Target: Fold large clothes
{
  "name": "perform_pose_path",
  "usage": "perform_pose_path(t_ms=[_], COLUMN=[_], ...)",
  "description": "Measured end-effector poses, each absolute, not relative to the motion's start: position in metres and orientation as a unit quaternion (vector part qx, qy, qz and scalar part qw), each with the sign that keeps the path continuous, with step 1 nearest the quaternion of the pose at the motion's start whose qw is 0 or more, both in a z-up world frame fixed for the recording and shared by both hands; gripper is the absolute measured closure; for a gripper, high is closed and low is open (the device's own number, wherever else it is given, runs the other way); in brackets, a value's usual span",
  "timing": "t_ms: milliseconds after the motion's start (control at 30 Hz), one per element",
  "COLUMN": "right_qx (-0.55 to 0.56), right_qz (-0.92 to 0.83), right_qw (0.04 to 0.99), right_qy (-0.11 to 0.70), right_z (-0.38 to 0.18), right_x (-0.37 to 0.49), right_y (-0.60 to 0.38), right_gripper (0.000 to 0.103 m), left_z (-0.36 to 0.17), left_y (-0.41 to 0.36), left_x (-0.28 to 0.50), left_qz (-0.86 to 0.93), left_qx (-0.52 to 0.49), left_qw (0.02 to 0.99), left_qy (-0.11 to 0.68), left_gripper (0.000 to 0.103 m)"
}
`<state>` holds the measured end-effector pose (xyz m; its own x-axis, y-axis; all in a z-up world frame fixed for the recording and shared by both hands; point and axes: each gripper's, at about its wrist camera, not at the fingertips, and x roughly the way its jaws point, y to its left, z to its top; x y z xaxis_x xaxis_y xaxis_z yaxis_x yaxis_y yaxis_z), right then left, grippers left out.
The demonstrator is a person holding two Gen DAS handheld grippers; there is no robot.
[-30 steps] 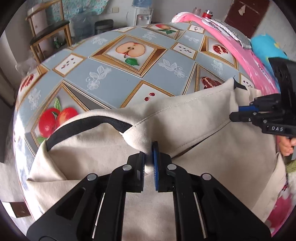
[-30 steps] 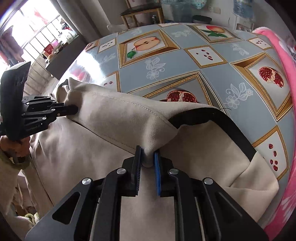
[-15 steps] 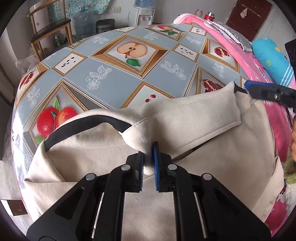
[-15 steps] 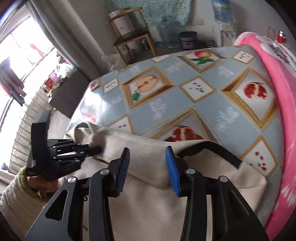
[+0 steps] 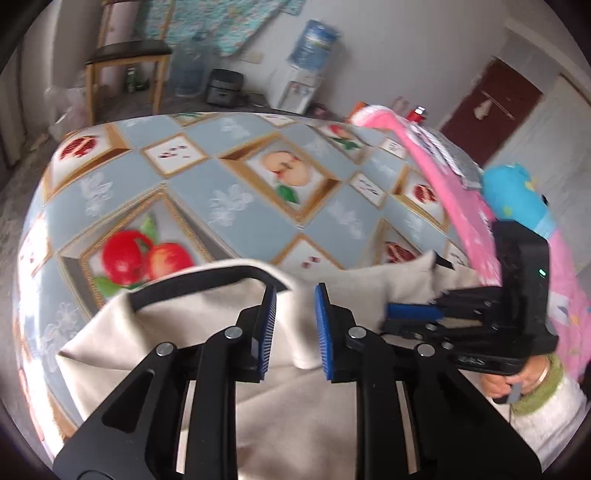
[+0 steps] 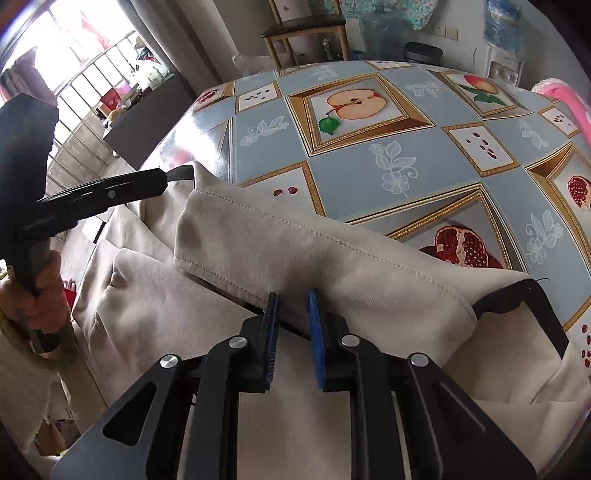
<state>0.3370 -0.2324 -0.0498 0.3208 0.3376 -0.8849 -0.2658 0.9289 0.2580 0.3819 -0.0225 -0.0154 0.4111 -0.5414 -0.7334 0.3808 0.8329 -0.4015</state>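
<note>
Cloth dominates both views: a large cream garment [image 6: 332, 258] with black trim [image 6: 546, 314] lies spread over the near edge of the table [image 6: 424, 147], part of it hanging off that edge toward the person. One stitched hem is folded back across the body of the garment, forming a long raised flap that runs roughly parallel to the near edge. In the left wrist view the same garment [image 5: 207, 325] shows its black-edged opening [image 5: 207, 277] toward the table's left side.

The left gripper [image 5: 294, 328] hangs above the fold with its jaws opening; cloth shows in the gap between the blue pads, but they stand clear of it on both sides. The right gripper [image 6: 291, 332] sits low over the folded flap, its jaws closing, with a ridge of cloth between the pads that is not yet visibly pinched.

Each view catches the other tool: the right gripper [image 5: 413, 312] at the right, held by a hand [image 5: 524, 376] in a pale sleeve with a green cuff, and the left gripper [image 6: 162, 181] at the garment's left end.

The table wears a blue cloth printed with fruit. A pink blanket [image 5: 461, 206] lies along its right edge, and a wooden chair [image 6: 306, 29] stands beyond the far edge.
</note>
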Motion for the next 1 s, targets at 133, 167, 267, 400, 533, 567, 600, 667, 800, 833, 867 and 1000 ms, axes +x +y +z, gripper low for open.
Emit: perform_pose_path(t_ms=[133,167,267,400,533,567,600,667,800,833,867,1000], right_qx=[0.03,0.024,-0.006,-0.001,0.037,0.041,0.027,-0.002,0.001,-0.001,-0.004,-0.018], right_qz=[0.186,0.184,0.175,0.146,0.102,0.098,0.083,0.054,0.058,0.058,0.055,0.042], right_qw=[0.812,0.813,0.816,0.82,0.821,0.82,0.821,0.828,0.857,0.862,0.864,0.847], right_qy=[0.552,0.552,0.55,0.553,0.561,0.563,0.564,0.558,0.513,0.504,0.5,0.53], right_z=[-0.051,-0.051,-0.048,-0.048,-0.053,-0.053,-0.051,-0.042,-0.009,-0.005,-0.006,-0.038], right_x=[0.34,0.34,0.335,0.327,0.329,0.328,0.326,0.324,0.32,0.323,0.327,0.355], right_y=[-0.233,-0.233,-0.238,-0.279,-0.316,-0.318,-0.316,-0.311,-0.302,-0.298,-0.294,-0.285], right_gripper=[0.087,0.087,0.088,0.088,0.103,0.103,0.102,0.102,0.102,0.1,0.099,0.099], left_z=[-0.024,-0.029,-0.048,-0.051,-0.053,-0.053,-0.054,-0.053,-0.054,-0.054,-0.054,-0.055], left_y=[-0.067,-0.074,-0.088,-0.079,-0.075,-0.076,-0.078,-0.078,-0.077,-0.077,-0.077,-0.075], left_x=[0.372,0.37,0.374,0.375,0.374,0.374,0.374,0.374,0.376,0.375,0.375,0.376], left_qz=[-0.315,-0.321,-0.289,-0.289,-0.294,-0.292,-0.291,-0.292,-0.295,-0.295,-0.294,-0.293], left_qx=[-0.03,-0.022,0.018,0.004,-0.002,0.0,0.002,0.004,0.002,0.003,0.005,0.001], left_qw=[0.814,0.807,0.801,0.803,0.806,0.807,0.808,0.809,0.807,0.808,0.808,0.809], left_qy=[0.488,0.495,0.524,0.521,0.514,0.513,0.512,0.511,0.511,0.511,0.511,0.51], left_gripper=[0.084,0.084,0.086,0.093,0.094,0.094,0.094,0.094,0.094,0.094,0.094,0.094])
